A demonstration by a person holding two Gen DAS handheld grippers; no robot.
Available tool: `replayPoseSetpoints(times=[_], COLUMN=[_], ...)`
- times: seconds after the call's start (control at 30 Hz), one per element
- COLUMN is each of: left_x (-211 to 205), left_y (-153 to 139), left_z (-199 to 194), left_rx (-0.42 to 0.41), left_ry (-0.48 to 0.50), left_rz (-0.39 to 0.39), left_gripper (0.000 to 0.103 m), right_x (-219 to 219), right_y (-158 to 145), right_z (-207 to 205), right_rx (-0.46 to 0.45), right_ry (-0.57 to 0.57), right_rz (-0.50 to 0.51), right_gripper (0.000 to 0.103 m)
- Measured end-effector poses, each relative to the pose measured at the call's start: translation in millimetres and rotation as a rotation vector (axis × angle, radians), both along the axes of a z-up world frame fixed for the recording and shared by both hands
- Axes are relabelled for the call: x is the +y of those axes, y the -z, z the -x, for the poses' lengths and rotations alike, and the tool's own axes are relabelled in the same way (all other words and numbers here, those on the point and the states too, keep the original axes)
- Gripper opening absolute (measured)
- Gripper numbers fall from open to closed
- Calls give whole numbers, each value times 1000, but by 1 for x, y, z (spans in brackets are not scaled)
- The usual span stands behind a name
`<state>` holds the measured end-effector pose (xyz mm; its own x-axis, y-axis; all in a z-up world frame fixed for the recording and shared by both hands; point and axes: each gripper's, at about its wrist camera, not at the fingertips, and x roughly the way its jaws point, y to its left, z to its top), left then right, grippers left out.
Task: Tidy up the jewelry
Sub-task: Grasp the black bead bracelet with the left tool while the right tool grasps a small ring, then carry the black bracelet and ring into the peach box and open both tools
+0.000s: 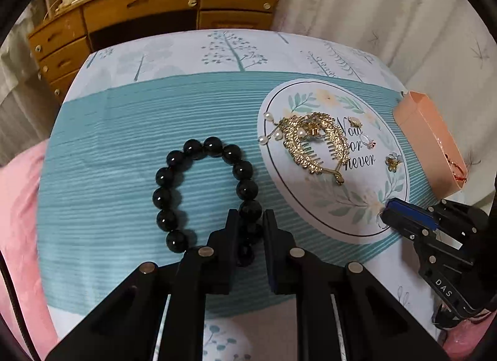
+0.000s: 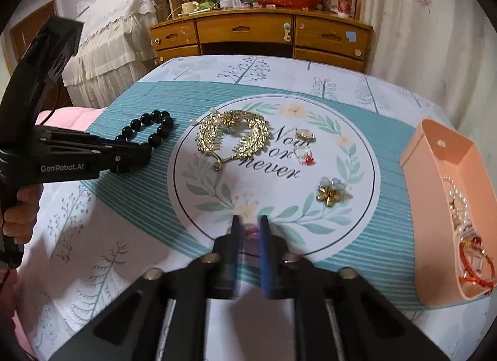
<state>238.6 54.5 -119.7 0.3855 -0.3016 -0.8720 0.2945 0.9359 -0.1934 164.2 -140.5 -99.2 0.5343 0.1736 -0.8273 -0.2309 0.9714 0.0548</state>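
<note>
A black bead bracelet (image 1: 198, 193) lies on the teal cloth; my left gripper (image 1: 251, 221) is shut on its near beads. It also shows in the right wrist view (image 2: 149, 129). My right gripper (image 2: 250, 230) is shut on a small clear ring with a purple stone (image 2: 251, 232) at the near edge of the round floral mat (image 2: 357, 156). On the mat lie a gold hair comb (image 2: 233, 137), a gold clip (image 2: 305, 134), a red-stone ring (image 2: 306, 156) and a gold flower brooch (image 2: 330, 193). A peach box (image 2: 435, 174) at the right holds pearls and red cord jewelry.
The table carries a tree-print cloth (image 2: 93, 236). A wooden dresser (image 2: 257, 34) stands behind it, a lace-covered bed (image 2: 108, 44) at the back left, curtains at the right. A pink quilt (image 1: 18, 205) lies beside the table's left edge.
</note>
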Motion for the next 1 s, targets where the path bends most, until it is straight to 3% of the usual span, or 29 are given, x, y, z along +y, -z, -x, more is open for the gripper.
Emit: replayPoseSetpoints(times=[0.33, 0.6, 1.0], left_x=[11, 12, -23], left_y=[-19, -65, -139], left_z=[8, 25, 46], left_rx=[69, 11, -143], left_ry=[-43, -36, 9], left_rz=[108, 173, 188], left_gripper=[13, 13, 13], right_x=[-9, -18, -36], right_y=[-6, -32, -84], right_z=[7, 19, 26], right_rx=[2, -57, -176], right_ry=[12, 14, 28], right_rz=[-34, -60, -121], right_gripper=[7, 7, 8])
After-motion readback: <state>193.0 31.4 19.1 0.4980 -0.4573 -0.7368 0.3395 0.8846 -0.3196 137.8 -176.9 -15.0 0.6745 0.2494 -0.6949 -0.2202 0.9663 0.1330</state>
